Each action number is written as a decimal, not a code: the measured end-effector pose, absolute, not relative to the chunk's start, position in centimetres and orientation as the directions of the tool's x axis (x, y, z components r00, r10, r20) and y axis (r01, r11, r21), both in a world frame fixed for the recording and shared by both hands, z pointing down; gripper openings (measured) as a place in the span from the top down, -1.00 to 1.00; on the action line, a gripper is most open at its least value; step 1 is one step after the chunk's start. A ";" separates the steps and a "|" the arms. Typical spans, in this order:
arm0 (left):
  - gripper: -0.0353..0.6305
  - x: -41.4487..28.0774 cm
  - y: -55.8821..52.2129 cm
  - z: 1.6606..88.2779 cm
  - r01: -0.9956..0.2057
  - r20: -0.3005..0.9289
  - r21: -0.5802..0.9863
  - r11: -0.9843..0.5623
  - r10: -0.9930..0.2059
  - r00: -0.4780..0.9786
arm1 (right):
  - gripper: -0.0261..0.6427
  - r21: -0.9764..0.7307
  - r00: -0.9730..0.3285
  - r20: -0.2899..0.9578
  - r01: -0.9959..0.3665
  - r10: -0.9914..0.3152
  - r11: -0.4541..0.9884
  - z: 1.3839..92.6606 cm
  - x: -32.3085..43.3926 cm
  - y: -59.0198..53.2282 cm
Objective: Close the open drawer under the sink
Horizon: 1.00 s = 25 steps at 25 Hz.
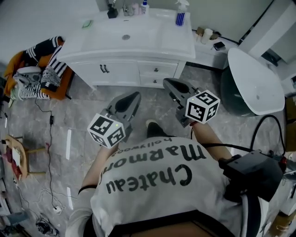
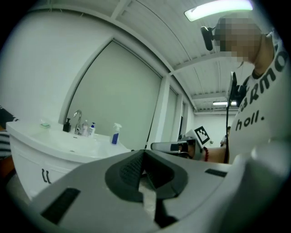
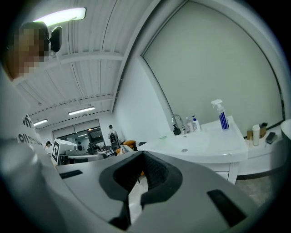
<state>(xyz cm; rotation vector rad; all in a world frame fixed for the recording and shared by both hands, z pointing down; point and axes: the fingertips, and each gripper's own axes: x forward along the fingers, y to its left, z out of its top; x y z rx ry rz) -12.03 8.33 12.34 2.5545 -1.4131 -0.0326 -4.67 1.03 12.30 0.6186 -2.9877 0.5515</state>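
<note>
The white sink cabinet [image 1: 125, 46] stands ahead of me, and its small drawers [image 1: 156, 70] under the basin sit flush with the front. My left gripper [image 1: 133, 97] is shut with nothing in it, held up in the air well short of the cabinet. My right gripper [image 1: 168, 83] is shut and empty too, level with the left and nearer the drawers. In the left gripper view the shut left gripper [image 2: 144, 153] points past the sink [image 2: 63, 144]. In the right gripper view the shut right gripper [image 3: 142, 155] points toward the sink [image 3: 200, 148].
A blue spray bottle [image 1: 180, 17] and a soap dispenser [image 1: 112, 11] stand on the counter. A chair piled with clothes [image 1: 44, 69] is left of the cabinet. A white toilet [image 1: 253, 81] stands to the right. Cables [image 1: 50, 139] and a wooden stool [image 1: 18, 157] are on the floor.
</note>
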 end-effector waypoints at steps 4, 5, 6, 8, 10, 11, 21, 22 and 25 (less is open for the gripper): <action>0.87 -14.1 10.2 12.8 -0.859 0.082 0.242 -0.451 -0.873 0.481 | 0.89 -0.329 -0.913 0.110 -0.406 -0.392 0.853 12.4 -4.0 1.8; 0.87 -14.6 10.4 12.7 -0.864 0.079 0.245 -0.440 -0.879 0.470 | 0.89 -0.332 -0.913 0.110 -0.406 -0.393 0.851 12.3 -4.0 1.8; 0.87 -15.0 10.6 12.6 -0.869 0.079 0.243 -0.431 -0.884 0.460 | 0.89 -0.334 -0.914 0.110 -0.405 -0.391 0.851 12.3 -4.2 1.9; 0.87 -15.4 10.9 12.6 -0.880 0.080 0.233 -0.415 -0.893 0.442 | 0.89 -0.334 -0.916 0.114 -0.400 -0.384 0.854 12.5 -4.4 2.2; 0.87 -15.6 11.1 12.4 -0.884 0.073 0.230 -0.406 -0.899 0.432 | 0.89 -0.332 -0.918 0.116 -0.396 -0.379 0.856 12.7 -4.4 2.5; 0.87 -15.6 11.2 12.2 -0.886 0.068 0.229 -0.404 -0.901 0.428 | 0.89 -0.333 -0.919 0.116 -0.394 -0.377 0.857 12.8 -4.4 2.6; 0.87 -15.3 12.1 11.9 -0.893 0.058 0.220 -0.392 -0.909 0.413 | 0.89 -0.336 -0.923 0.111 -0.384 -0.369 0.860 12.8 -4.2 3.5; 0.87 -15.3 12.2 11.9 -0.893 0.057 0.222 -0.391 -0.909 0.412 | 0.89 -0.337 -0.923 0.111 -0.383 -0.368 0.860 12.8 -4.2 3.5; 0.87 -15.3 12.4 11.7 -0.892 0.052 0.231 -0.388 -0.911 0.409 | 0.89 -0.338 -0.924 0.113 -0.381 -0.365 0.861 12.8 -4.2 3.7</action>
